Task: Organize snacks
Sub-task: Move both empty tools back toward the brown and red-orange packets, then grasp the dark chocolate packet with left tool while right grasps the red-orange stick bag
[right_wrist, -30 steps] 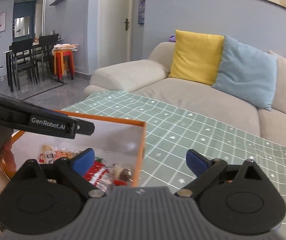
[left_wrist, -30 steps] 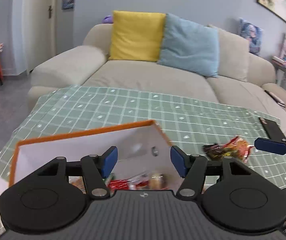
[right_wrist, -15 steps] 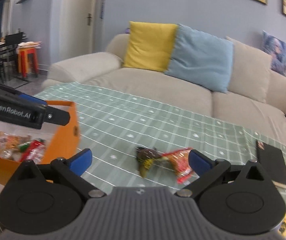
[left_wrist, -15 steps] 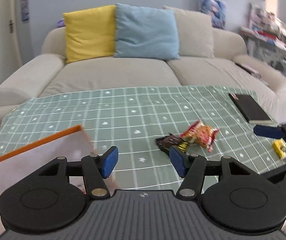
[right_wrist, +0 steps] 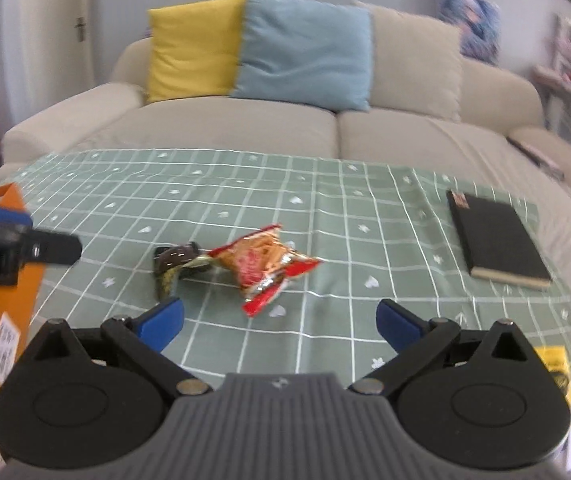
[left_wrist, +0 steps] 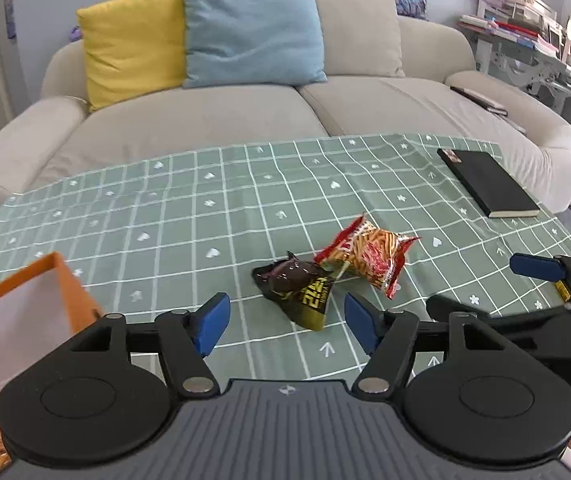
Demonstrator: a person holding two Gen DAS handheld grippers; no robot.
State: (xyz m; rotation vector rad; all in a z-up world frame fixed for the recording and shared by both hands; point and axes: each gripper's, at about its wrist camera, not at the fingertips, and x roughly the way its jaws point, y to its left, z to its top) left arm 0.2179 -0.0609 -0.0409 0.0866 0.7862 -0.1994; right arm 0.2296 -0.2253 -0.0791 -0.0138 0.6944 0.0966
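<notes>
Grippers have swung away from the orange box (left_wrist: 65, 296): a second ago both looked into it, now each faces the two loose packets. Left gripper (left_wrist: 285, 320) and right gripper (right_wrist: 279, 320) both hang spread wide and empty above the green checked cloth (left_wrist: 165, 216). Beyond the box, toward the sofa (left_wrist: 205, 120), the dark snack packet (left_wrist: 301, 290) lies touching the red snack packet (left_wrist: 369, 256). That likely means another pickup begins.

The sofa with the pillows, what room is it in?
Most likely a home living room. A big beige sofa holds a yellow cushion and a blue cushion, and a low table with a green checked cloth stands in front of it.
</notes>
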